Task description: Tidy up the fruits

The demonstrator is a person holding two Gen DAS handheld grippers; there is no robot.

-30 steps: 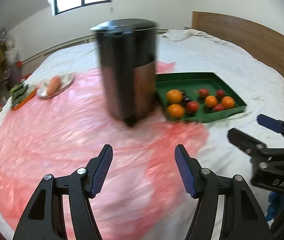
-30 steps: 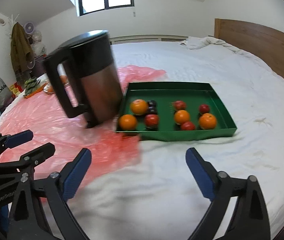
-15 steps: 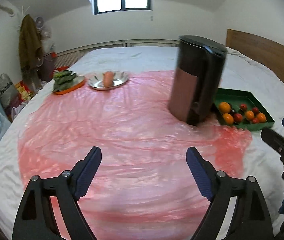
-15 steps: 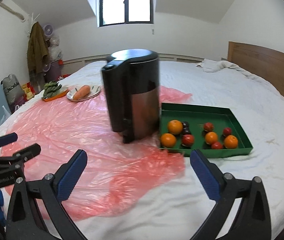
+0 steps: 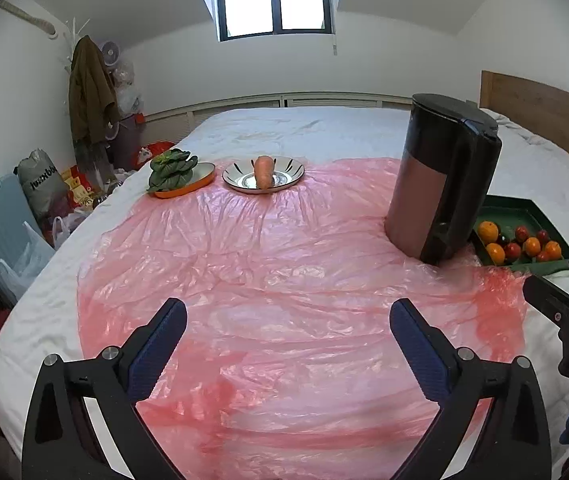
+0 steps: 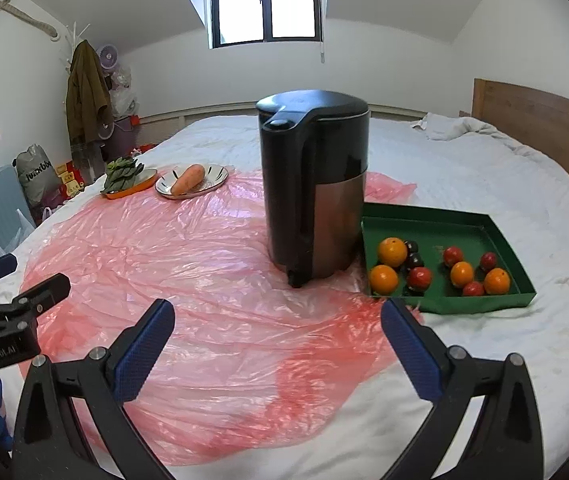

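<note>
In front of your two grippers there is only flat pink plastic sheet [image 6: 188, 280], so you can move freely there. The tall black kettle [image 6: 314, 188] stands right beside the green tray [image 6: 464, 306], blocking its left side. The tray's near and right sides are open.

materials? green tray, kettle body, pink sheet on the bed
Green tray: looks like thin card or sheet plastic, matte, with straight folded walls; can't tell which.
Kettle: glossy black plastic lid, handle and upper body; lower band looks like brushed metal, with a soft sheen.
Pink sheet: thin translucent plastic film, crinkled and shiny.
</note>
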